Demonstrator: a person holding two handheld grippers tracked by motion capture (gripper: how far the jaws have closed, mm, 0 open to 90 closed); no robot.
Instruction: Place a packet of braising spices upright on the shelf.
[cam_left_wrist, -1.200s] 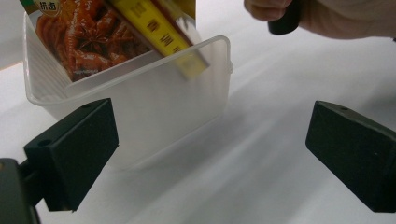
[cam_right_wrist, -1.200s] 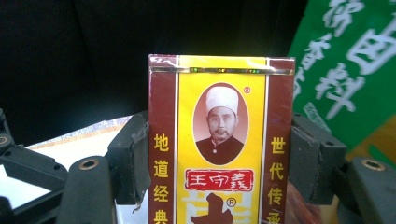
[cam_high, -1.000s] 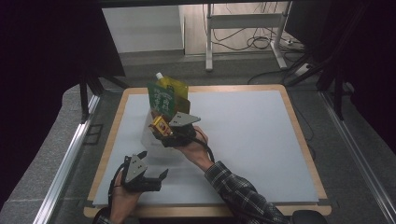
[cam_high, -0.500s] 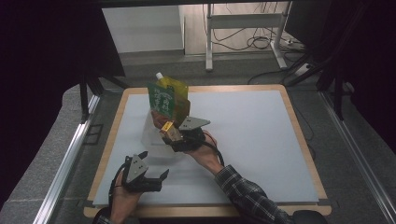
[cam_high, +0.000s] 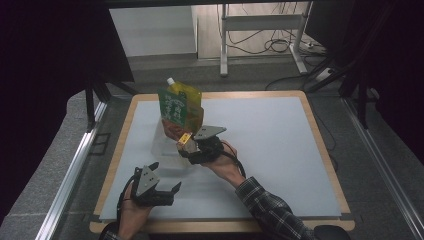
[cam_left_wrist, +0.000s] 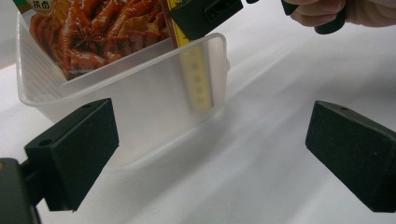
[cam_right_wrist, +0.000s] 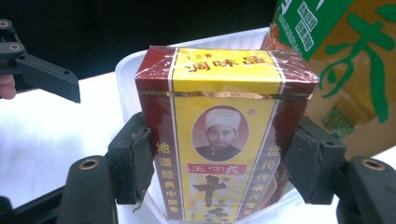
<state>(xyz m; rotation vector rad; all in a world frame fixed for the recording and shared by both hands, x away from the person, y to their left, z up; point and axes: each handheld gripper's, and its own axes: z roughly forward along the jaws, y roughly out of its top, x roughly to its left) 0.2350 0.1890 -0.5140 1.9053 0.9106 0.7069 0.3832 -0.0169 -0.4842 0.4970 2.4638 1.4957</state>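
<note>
On the pale grey surface (cam_high: 280, 150) stands our translucent white plastic bin (cam_left_wrist: 140, 102), already holding a tall green and yellow drink pouch (cam_high: 181, 102) and a snack bag printed with red chicken feet (cam_left_wrist: 93, 28). Our right gripper (cam_high: 192, 146) clamps the red and yellow seasoning box (cam_right_wrist: 224, 135) by its two side faces, long axis upright, lower end dipping inside the bin's near wall; the drop is straight down. Our left gripper (cam_high: 156, 189) waits nearer us, jaws spread, holding nothing.
</note>
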